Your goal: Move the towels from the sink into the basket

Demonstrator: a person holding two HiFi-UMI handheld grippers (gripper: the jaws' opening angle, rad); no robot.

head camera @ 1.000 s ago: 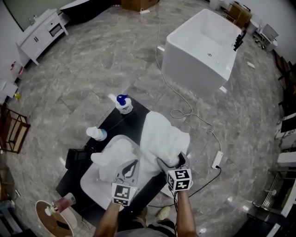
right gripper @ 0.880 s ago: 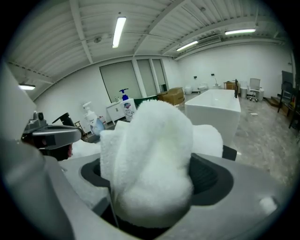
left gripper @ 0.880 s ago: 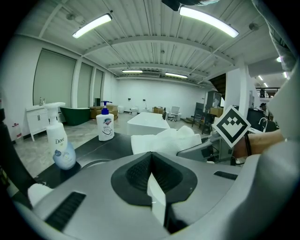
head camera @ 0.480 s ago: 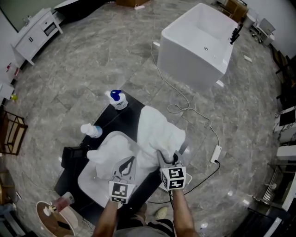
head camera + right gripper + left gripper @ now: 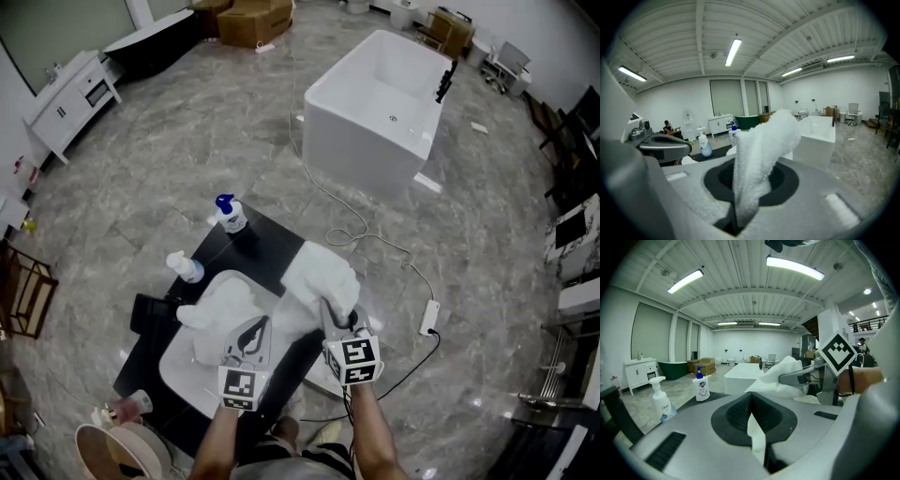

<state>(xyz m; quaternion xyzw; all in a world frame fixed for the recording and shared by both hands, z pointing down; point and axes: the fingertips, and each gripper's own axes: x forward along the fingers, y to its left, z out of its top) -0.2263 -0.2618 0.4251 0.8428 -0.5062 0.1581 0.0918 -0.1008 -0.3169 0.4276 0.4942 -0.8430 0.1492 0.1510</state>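
Marble floor [image 5: 187, 141] (black table [image 5: 270, 251]) | left claw [image 5: 255, 324], right claw [image 5: 330, 311] (just closed) each grip towels [image 5: 323, 272]

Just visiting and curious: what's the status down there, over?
Left gripper, right gripper shut on towels; right's jaws just closed. Towels bunched over sink, not in basket. Pump bottles behind, apart.

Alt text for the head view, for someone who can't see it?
Seen from above, the left gripper and the right gripper both pinch white towels at a white sink on a black counter; the right jaws have just been closing on theirs. Two pump bottles stand behind, a bathtub beyond.
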